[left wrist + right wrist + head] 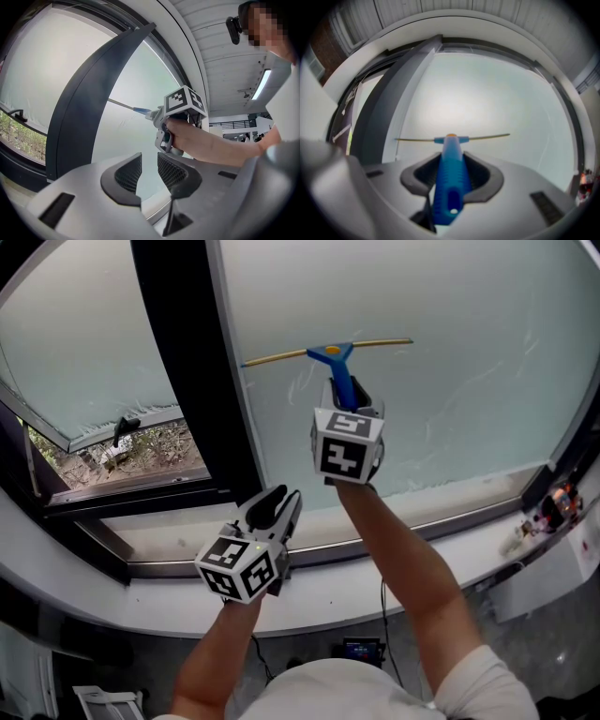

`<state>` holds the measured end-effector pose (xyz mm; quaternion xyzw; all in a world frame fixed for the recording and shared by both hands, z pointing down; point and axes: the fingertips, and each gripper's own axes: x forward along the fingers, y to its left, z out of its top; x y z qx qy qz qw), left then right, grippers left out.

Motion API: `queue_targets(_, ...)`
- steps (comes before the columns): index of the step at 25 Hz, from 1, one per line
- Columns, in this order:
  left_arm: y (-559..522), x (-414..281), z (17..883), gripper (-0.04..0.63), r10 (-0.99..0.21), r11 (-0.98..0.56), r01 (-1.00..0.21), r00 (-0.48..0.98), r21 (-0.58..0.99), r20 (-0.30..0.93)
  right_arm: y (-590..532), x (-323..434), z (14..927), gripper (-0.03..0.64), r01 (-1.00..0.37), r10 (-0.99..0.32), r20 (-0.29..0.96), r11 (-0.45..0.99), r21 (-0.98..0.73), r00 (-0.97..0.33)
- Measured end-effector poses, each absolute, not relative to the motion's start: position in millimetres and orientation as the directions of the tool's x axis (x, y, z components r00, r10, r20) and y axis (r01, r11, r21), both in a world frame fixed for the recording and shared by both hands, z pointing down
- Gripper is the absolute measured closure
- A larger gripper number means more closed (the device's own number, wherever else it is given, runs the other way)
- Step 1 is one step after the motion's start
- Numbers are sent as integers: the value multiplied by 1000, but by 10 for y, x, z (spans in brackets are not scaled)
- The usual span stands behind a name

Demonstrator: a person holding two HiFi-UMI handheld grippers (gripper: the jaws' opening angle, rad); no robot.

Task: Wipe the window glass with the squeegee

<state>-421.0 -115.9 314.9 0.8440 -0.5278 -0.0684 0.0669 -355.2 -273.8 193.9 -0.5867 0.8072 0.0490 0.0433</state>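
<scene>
The right gripper [349, 401] is clamped on the blue handle of the squeegee [330, 353], whose blade lies across the glass [469, 381] on the far side. The left gripper [274, 506], jaws apart and empty, hovers nearer, over the sill [469, 538].

Head view: above and behind, facing the window glass [450, 381]. Both gripper views: close, facing that same glass; the left one shows the right gripper [157, 115] at 1 o'clock.

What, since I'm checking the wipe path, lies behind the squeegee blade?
The frosted window glass lies behind the squeegee, which the right gripper holds. The pane hides whatever is outside; blade contact cannot be told.
</scene>
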Motion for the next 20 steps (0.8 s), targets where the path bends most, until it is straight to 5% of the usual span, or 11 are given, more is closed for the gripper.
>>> queue_targets(20, -1298, -4147, 3414, 467, -891, -440, -873, 453, 210, 14, -2741, -3536, 2358, 462, -950, -941, -138, 303, 70, -310)
